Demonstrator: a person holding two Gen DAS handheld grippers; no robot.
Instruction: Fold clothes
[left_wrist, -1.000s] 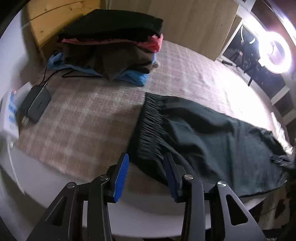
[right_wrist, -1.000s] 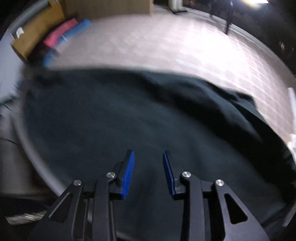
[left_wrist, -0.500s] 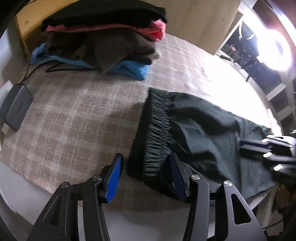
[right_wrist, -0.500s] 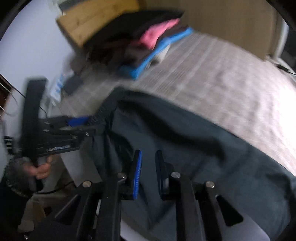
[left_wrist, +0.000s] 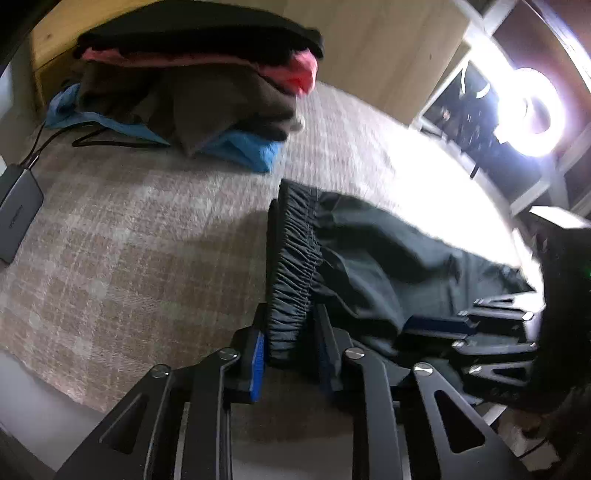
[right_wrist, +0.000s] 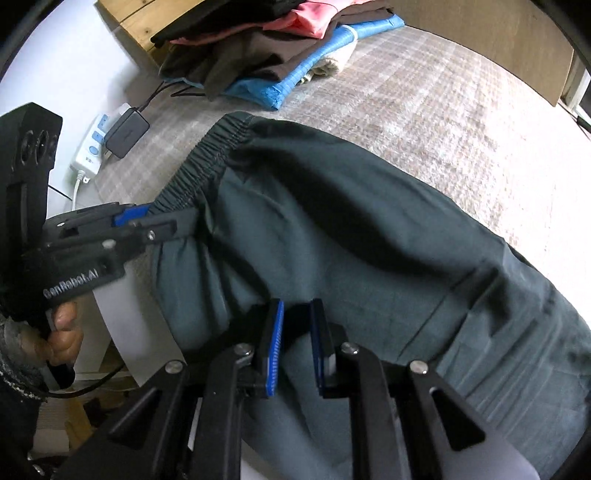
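Fingers (left_wrist: 258, 350) of the left gripper (left_wrist: 290, 349) close on the waistband (left_wrist: 293, 266) of the dark trousers (right_wrist: 351, 240), frame centre; right gripper (right_wrist: 297, 345) fingers stand apart over fabric. Grasp step; next, secure right grip, then fold.

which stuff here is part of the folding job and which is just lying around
In the job:
- dark green trousers, elastic waistband
- left tool, closing on the waistband
- right tool, at the near edge of the trousers

Lying about:
- stack of clothes
- power strip
- grey adapter
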